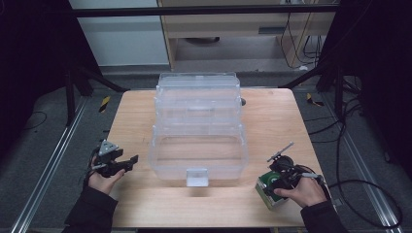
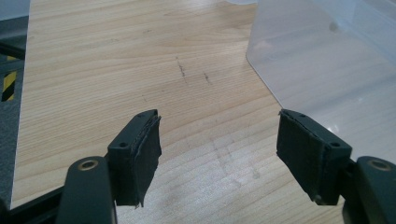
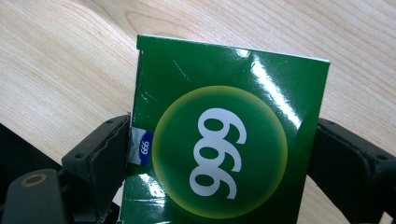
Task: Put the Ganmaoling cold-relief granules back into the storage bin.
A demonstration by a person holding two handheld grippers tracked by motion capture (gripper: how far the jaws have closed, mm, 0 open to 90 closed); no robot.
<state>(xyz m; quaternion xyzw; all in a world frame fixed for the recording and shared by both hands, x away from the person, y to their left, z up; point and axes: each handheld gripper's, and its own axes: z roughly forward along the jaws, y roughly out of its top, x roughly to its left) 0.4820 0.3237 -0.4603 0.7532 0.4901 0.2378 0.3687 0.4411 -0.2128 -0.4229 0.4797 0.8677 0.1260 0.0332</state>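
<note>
- Firmly, a green box marked "999" is clamped between the jaws of the right gripper, its long axis running out ahead of them
- Meanwhile, the left gripper is held wide and empty, a clear storage bin seen just ahead-right of its jaws

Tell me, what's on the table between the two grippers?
The clear plastic box, seen in the high view. It sits between the left gripper and the right gripper, which grips a green box.
</note>
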